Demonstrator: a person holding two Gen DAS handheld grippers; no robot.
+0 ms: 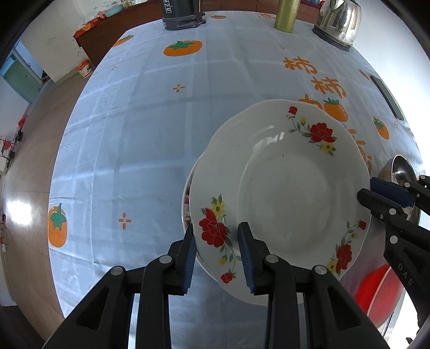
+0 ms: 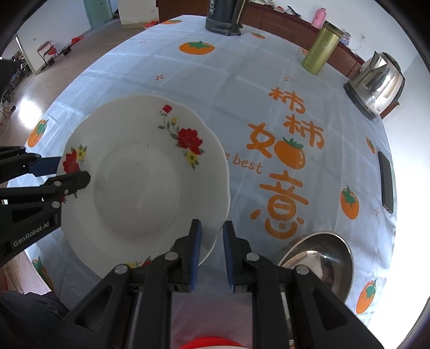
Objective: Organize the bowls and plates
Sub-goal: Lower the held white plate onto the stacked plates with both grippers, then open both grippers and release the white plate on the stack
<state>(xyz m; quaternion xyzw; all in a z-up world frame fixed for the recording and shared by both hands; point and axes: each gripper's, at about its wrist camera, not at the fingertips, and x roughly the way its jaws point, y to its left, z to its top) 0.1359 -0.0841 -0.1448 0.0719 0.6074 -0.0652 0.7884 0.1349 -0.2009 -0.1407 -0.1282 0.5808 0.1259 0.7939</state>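
Floral plate sits lower right of centre in the left wrist view, white with a scalloped rim and red and yellow flower sprigs. It lies on top of another plate, of which only a thin sliver shows at its left edge. Both are on the surface, covered with a pale blue checked cloth printed with orange persimmons and orange characters.

Left hand-held gripper is partly closed, fingers straddling the floral plate's near rim: one blue pad sits outside the edge, the other over the inside by the red flower. Looks like a grip on the rim, but full pad contact can't be confirmed.

Right hand-held gripper is nearly closed, with only a narrow gap between the pads. The left pad overlaps the plate's lower right rim in the right wrist view; whether the rim is pinched, can't tell.

Steel bowl is lower right in the right wrist view, just beside the right hand-held gripper. Something red sits at the lower right of the left wrist view, too cropped to identify.

Far edge of the surface: steel kettle, olive-green flask, dark appliance base. Black phone lies flat at right.
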